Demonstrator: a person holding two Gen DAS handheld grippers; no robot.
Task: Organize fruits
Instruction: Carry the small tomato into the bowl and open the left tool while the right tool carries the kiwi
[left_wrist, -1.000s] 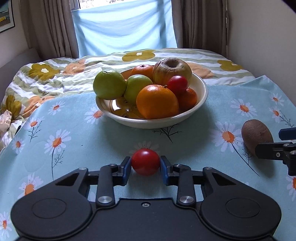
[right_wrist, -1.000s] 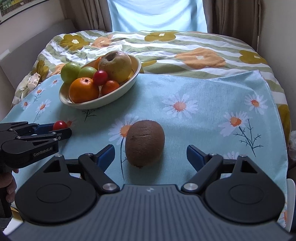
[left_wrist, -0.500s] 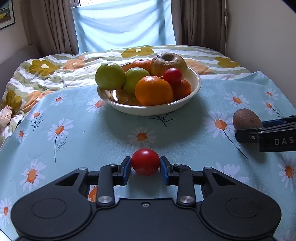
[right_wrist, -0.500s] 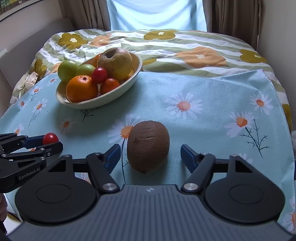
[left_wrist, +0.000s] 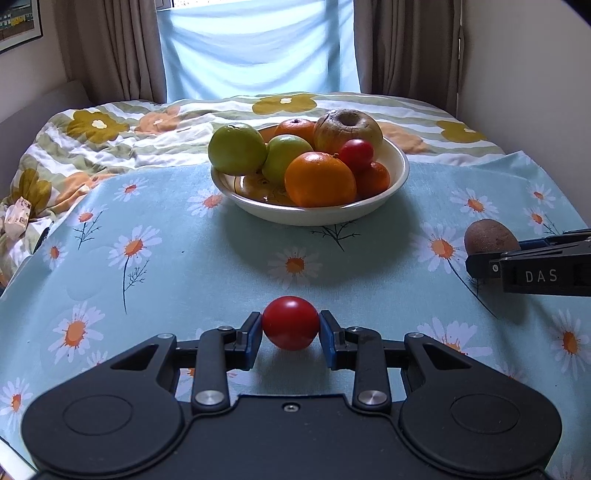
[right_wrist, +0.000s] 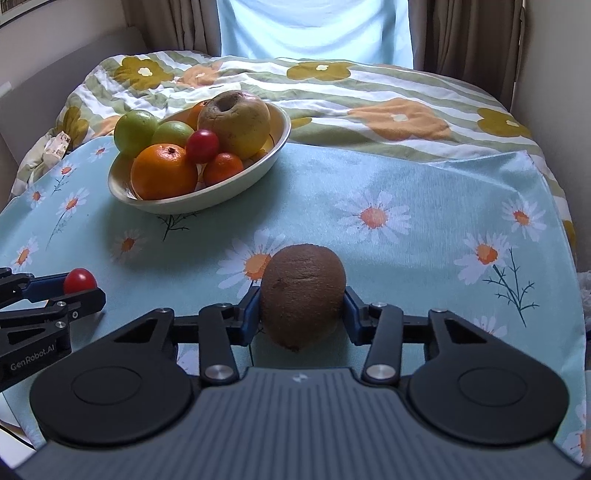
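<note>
Left tongs (left_wrist: 291, 328): clenched on a small red tomato (left_wrist: 290, 322). Right tongs (right_wrist: 302, 315): just closing, pads touching a kiwi (right_wrist: 303, 295). Fruit bowl (left_wrist: 400, 166): on the daisy cloth (left_wrist: 184, 266), beyond both.

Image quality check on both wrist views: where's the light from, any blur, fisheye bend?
Left wrist: daylight through the blue curtain backlights the scene; the bowl casts a soft shadow toward the camera; sharp, no motion blur. Right wrist: same backlight, kiwi crisp, cloth edges bow outward from fisheye distortion, corners vignetted.

Black hand-held gripper (left_wrist: 291, 328), blue pads (left_wrist: 254, 334)
</note>
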